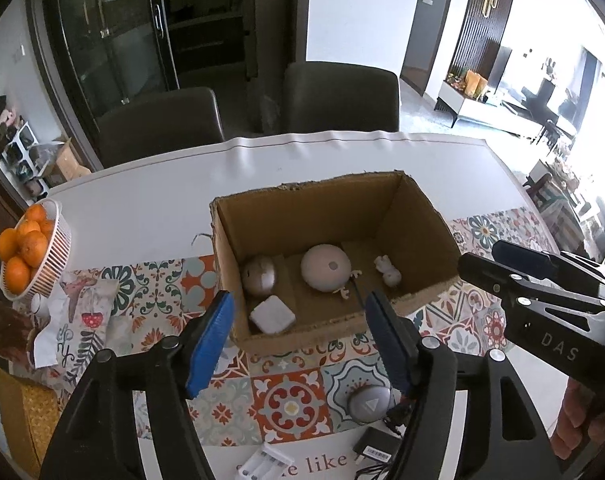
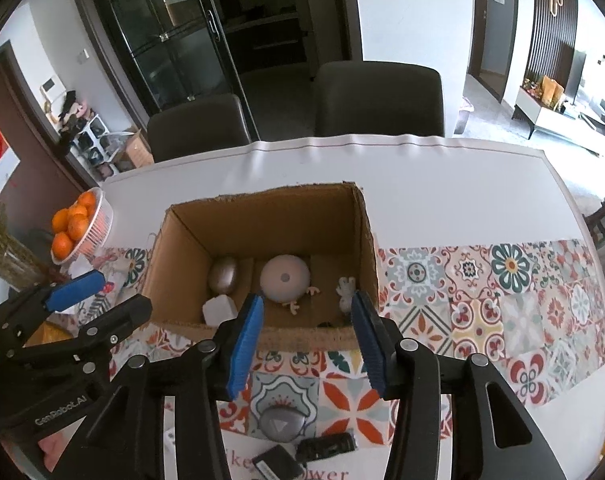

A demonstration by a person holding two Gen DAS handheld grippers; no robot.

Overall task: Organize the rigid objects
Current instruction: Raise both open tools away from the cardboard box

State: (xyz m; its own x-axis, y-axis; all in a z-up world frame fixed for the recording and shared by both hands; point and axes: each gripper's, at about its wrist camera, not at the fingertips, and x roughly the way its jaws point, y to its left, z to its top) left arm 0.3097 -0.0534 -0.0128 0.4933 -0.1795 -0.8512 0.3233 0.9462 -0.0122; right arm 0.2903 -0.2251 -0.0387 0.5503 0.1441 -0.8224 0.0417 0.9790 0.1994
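An open brown cardboard box stands on the white counter, its near edge over a runner of colourful patterned tiles. Inside the box lie a round beige domed device with a grey dot, a metallic oval computer mouse, a white square charger block near the front left corner, and a small white figurine toward the right wall. The left gripper hovers just before the box's near wall, its blue-padded jaws spread wide with nothing between them. The right gripper hangs in much the same place, jaws likewise apart and holding nothing. On the runner below the grippers rests a grey round disc with a triangle mark, with a black power adapter near it and a white battery holder at the counter's edge. A white ribbed basket of oranges sits at the far left.
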